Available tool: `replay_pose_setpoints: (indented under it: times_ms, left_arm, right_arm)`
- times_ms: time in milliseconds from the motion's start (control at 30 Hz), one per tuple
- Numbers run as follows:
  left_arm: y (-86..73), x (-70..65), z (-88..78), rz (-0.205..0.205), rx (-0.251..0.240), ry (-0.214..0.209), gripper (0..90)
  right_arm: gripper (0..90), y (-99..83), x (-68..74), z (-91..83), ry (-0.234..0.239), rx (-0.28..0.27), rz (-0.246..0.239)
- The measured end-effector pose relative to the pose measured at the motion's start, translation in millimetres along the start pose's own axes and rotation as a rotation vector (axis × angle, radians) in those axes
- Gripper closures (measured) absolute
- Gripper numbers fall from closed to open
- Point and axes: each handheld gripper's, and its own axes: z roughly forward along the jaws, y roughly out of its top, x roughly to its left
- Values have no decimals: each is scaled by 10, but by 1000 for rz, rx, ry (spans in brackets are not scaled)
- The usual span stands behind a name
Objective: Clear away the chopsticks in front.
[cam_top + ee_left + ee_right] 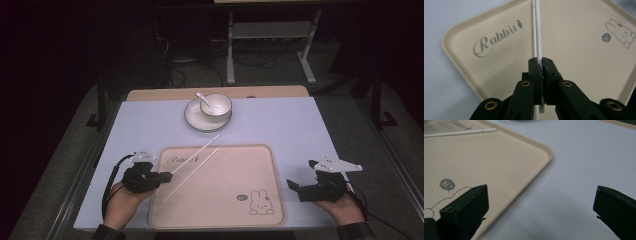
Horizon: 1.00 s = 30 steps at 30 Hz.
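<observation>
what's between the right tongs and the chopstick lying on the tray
Only bare tray surface, with the printed rabbit drawing; nothing stands between the right tongs and the loose chopstick. The high view shows it.

The tray's (260, 212) right half lies bare, open to a gripper. Two white chopsticks (192, 172) cross its left half, and a bowl on a plate (208, 117) blocks the table's (300, 125) far edge.

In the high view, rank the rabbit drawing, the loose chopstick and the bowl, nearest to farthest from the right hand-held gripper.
From the right hand-held gripper:
1. Rabbit drawing, tray's near right corner.
2. Loose chopstick, lying across the tray's left half.
3. Bowl, on its plate at the far side.
</observation>
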Motion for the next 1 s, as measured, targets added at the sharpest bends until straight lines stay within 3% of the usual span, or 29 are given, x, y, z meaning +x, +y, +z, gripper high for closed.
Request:
replay_pose_setpoints:
  times_ms: [267, 500, 1000]
  left_arm:
    - [-52, -116, 172, 25, 68, -5, 866]
    - [-88, -90, 228, 17, 93, -5, 865]
    - [-139, -109, 362, 39, 182, 4, 851]
  right_arm:
    - [0, 2, 1, -3, -1, 1, -3]
    - [0, 1, 0, 4, 1, 3, -3]
    - [0, 0, -2, 8, 1, 7, -2]
